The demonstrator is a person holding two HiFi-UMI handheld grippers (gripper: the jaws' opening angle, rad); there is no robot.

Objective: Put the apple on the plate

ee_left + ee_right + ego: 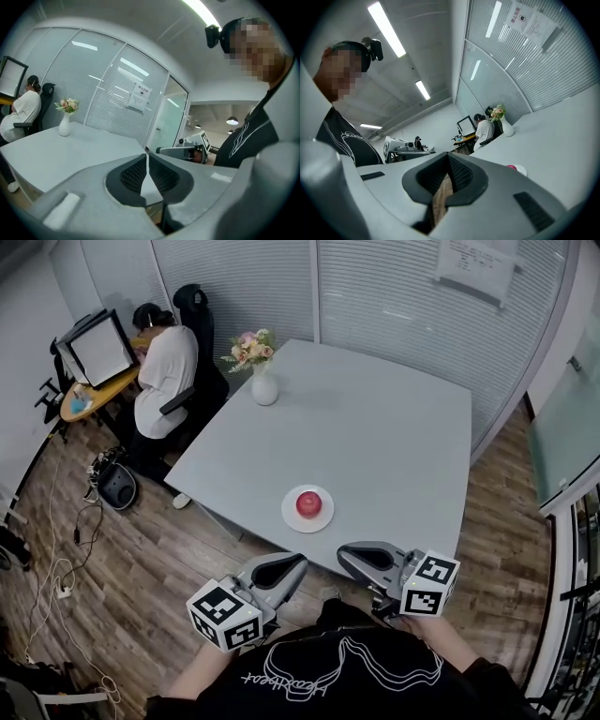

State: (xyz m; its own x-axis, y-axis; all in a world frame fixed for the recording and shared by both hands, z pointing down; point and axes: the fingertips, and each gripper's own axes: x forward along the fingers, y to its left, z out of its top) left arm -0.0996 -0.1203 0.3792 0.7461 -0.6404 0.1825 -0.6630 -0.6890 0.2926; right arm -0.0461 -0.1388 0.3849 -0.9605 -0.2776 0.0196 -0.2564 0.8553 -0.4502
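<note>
While the apple [308, 503] sits on the white plate [290, 515] near the front edge of the grey table [394, 437], you hold both grippers just off that edge, close to your chest and apart from the plate. Your left gripper [298, 562] has its jaws together, the ribbed pads [133, 174] meeting at the tips with nothing between them. Your right gripper [343, 553] is closed and empty too, its tips touching in its own view, where the apple shows as a sliver of red just above the jaw body. The two grippers angle in toward each other, so each gripper view catches the other one. Near the table's far left corner stands a white vase [264, 388] of flowers, and beyond it a person [167, 371] sits at a desk.
</note>
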